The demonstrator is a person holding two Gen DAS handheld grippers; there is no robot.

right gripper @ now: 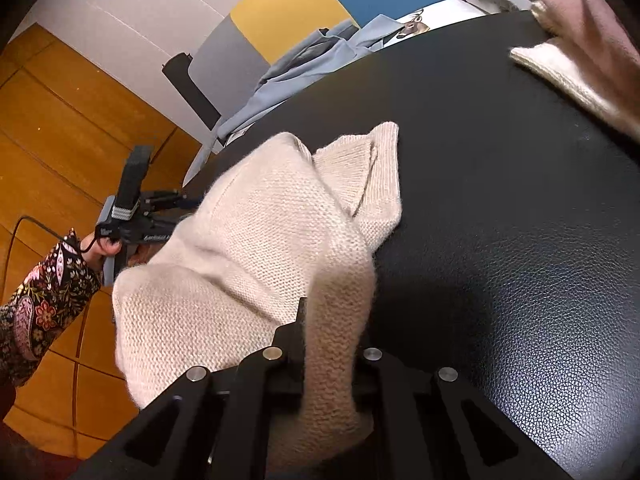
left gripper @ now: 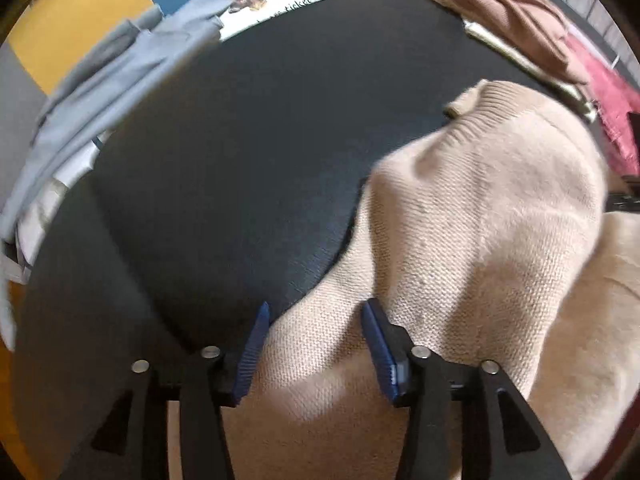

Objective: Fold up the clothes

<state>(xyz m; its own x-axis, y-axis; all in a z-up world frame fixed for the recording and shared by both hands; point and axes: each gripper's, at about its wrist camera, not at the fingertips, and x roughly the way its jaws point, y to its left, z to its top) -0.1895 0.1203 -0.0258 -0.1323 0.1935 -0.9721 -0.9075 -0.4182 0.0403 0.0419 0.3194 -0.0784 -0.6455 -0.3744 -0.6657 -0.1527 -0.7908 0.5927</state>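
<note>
Right hand-held gripper is clenching a fold of the cream knit sweater, lifting it off the black desk. Left hand-held gripper is hanging released, blue pads apart over the sweater's edge, gripping nothing. Further back, a grey-blue garment is lying at the desk's edge, and a pink-brown pile is sitting at the far corner.
</note>
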